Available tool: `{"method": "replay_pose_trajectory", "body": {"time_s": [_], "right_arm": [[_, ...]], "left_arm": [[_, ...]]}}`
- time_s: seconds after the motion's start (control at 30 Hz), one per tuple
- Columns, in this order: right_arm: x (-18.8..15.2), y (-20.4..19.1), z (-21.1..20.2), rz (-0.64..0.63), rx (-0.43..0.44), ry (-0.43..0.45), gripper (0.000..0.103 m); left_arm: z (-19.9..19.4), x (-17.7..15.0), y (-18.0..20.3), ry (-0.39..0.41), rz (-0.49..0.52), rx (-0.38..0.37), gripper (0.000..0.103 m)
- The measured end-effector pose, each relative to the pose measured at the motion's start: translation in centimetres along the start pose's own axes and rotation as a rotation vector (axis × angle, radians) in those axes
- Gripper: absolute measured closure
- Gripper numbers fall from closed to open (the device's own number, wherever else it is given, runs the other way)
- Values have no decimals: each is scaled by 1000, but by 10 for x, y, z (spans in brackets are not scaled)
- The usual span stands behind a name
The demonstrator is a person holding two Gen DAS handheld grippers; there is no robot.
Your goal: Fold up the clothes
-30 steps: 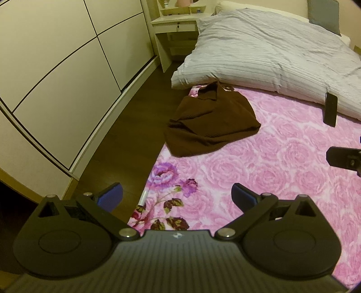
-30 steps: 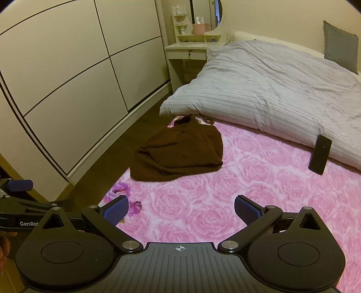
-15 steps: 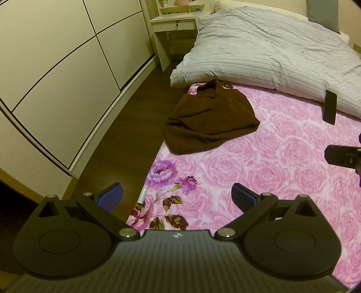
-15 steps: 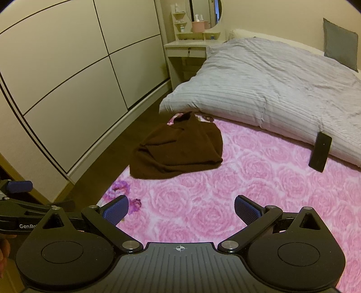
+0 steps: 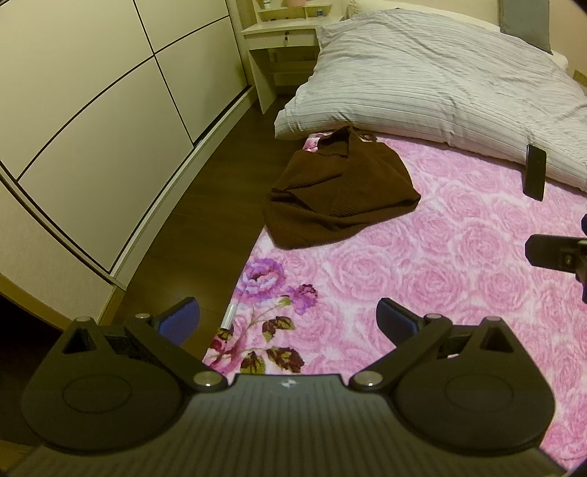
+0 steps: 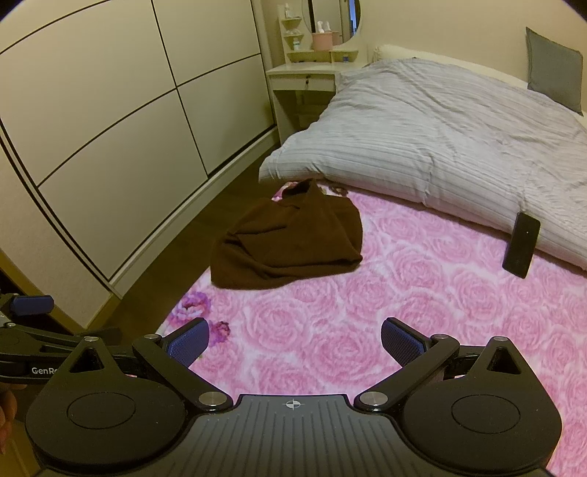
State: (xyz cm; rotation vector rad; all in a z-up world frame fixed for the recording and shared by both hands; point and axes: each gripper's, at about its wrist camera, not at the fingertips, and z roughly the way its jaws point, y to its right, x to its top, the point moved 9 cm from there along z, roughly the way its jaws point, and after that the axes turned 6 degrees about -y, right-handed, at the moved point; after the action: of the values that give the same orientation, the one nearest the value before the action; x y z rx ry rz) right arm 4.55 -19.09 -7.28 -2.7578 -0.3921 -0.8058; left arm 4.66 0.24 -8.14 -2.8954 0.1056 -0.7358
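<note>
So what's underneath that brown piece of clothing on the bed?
The brown garment lies crumpled on the pink rose-patterned blanket, near the bed's edge. Whatever sits directly beneath it, or within its folds, is covered and cannot be seen.

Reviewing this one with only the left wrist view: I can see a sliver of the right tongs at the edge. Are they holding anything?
Observer: No. The right tongs are open and empty, above the pink blanket and short of the brown sweater.
Operator: What's above the small table by the wall?
Observer: A round mirror, out of your frame.
</note>
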Motion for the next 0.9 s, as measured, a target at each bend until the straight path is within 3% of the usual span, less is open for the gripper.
{"method": "replay_pose_trajectory", "body": {"time_s": [0.9], "right_arm": [[-2,0,1,-9,8,-13,1]], "left_arm": [[1,-1,5,-9,5,0,2]]}}
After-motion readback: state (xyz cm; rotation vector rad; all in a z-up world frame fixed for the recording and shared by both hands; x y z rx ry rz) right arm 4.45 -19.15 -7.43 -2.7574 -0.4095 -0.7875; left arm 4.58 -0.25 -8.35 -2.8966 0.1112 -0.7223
